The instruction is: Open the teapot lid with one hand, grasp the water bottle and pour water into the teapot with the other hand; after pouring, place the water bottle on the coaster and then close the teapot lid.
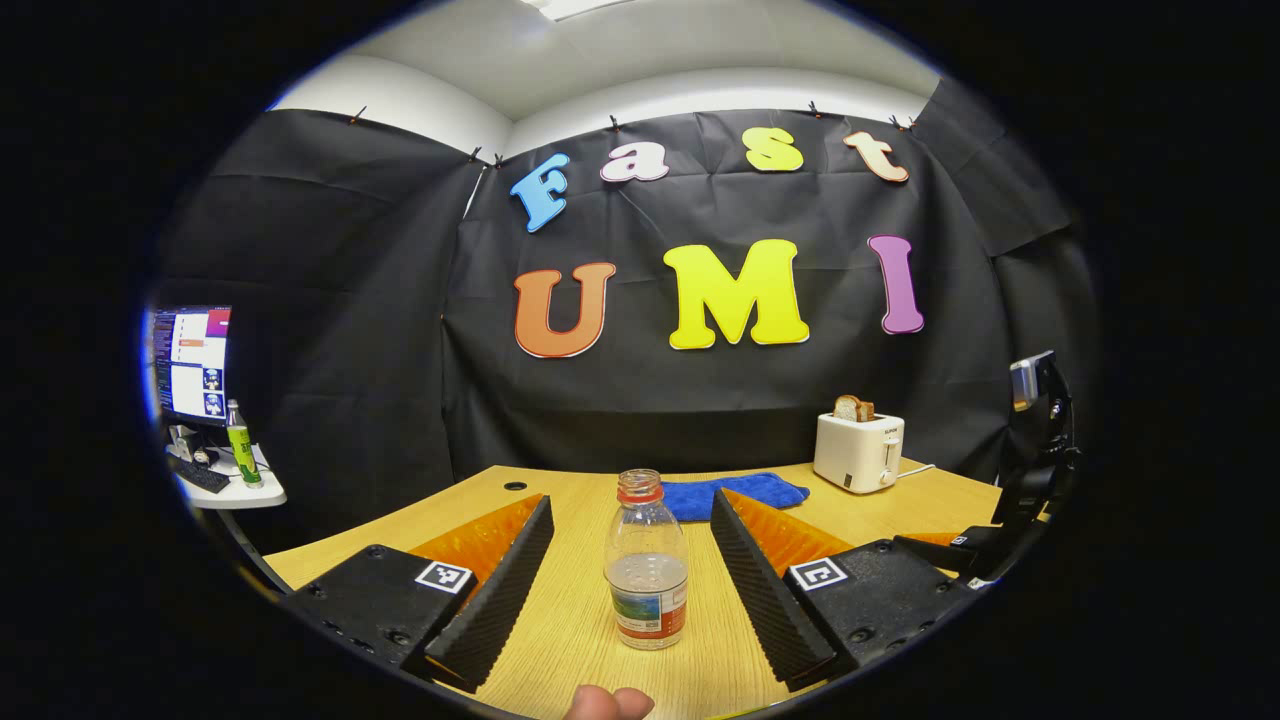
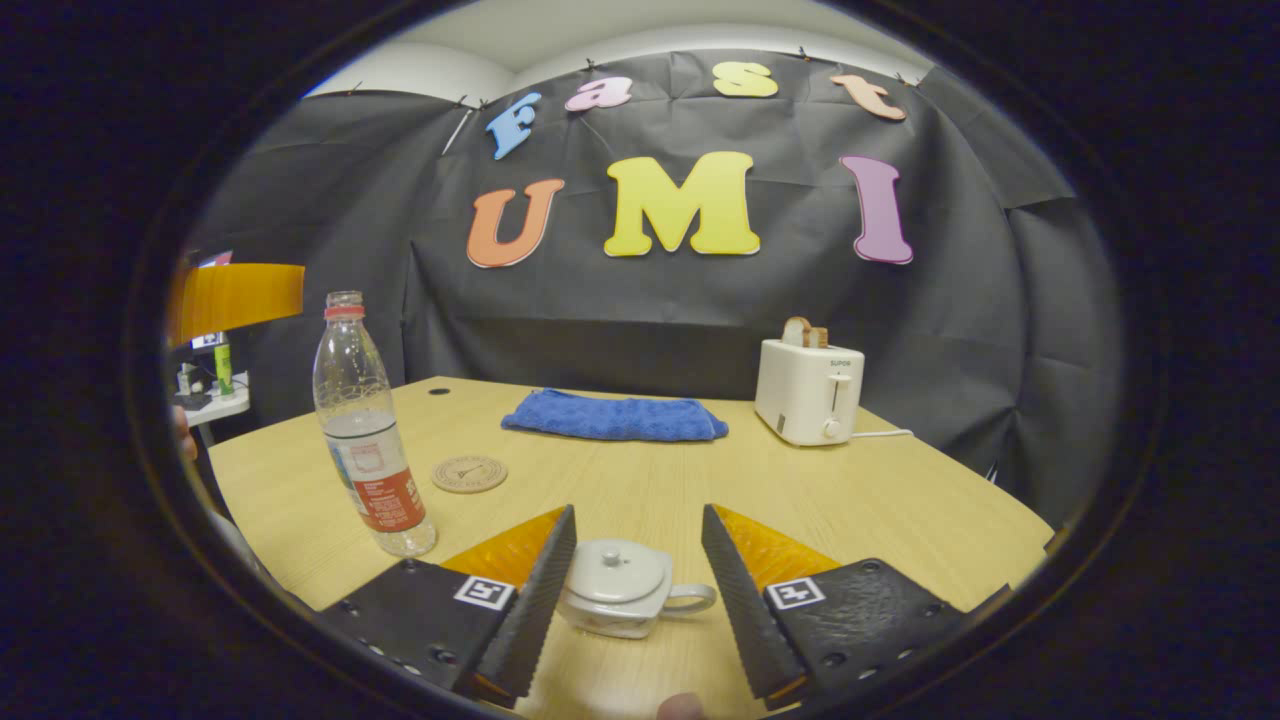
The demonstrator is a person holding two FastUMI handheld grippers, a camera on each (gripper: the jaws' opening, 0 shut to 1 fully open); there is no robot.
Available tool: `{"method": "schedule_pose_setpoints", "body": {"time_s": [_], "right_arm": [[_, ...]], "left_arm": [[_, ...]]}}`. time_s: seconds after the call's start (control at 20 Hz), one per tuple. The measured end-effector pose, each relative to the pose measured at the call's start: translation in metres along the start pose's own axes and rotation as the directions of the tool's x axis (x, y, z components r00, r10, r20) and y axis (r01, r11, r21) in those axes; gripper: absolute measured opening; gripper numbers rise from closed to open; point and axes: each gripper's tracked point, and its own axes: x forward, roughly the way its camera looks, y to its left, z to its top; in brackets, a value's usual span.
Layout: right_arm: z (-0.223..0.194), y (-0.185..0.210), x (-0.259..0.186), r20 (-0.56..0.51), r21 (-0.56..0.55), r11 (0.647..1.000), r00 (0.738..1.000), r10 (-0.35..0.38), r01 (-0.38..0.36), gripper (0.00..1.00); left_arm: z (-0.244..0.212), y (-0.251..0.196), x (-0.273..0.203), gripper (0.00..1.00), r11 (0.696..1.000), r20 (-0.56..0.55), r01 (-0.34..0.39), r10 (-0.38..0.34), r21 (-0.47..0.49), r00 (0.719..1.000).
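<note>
The bottle [image 1: 646, 565] stands uncapped on the counter [image 1: 560, 640] between the spread left tongs [image 1: 630, 570]; thin, part-filled plastic is judged light and crushable, best gripped mid-body. The lidded teapot [image 2: 618, 588], judged fragile, sits between the spread right tongs [image 2: 638, 585]. A coaster [image 2: 469, 473], cloth [image 2: 615, 417] and toaster [image 2: 808, 390] lie beyond.

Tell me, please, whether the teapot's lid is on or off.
On: the lid sits flat atop the teapot, between the right gripper's open jaws.

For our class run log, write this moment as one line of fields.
left gripper: open, astride water bottle | right gripper: open, astride teapot | lid: on | coaster: bare
</note>
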Motion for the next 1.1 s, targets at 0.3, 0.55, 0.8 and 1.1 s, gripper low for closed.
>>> {"method": "schedule_pose_setpoints", "body": {"time_s": [0.3,0.55,0.8,1.1], "right_arm": [[-0.008,0.009,0.014,-0.038,-0.011,0.999,0.999,0.033,-0.033,0.19],[-0.007,0.008,0.011,-0.037,-0.017,0.999,0.998,0.049,-0.050,0.00],[0.001,0.010,0.008,-0.016,-0.027,0.997,0.997,0.075,-0.075,0.00],[0.032,0.013,-0.002,0.050,-0.032,0.993,0.992,0.114,-0.112,0.00]], "left_arm": [[0.000,0.007,0.001,0.99,1.000,-0.001,-0.012,0.012,-0.003,1.000],[-0.002,0.008,0.001,0.99,1.000,-0.007,-0.012,0.012,-0.010,1.000],[-0.025,0.010,0.001,0.99,0.999,-0.050,0.010,-0.012,-0.038,0.999],[-0.073,0.015,-0.005,0.99,0.997,-0.167,0.023,-0.035,-0.076,0.985]]}}
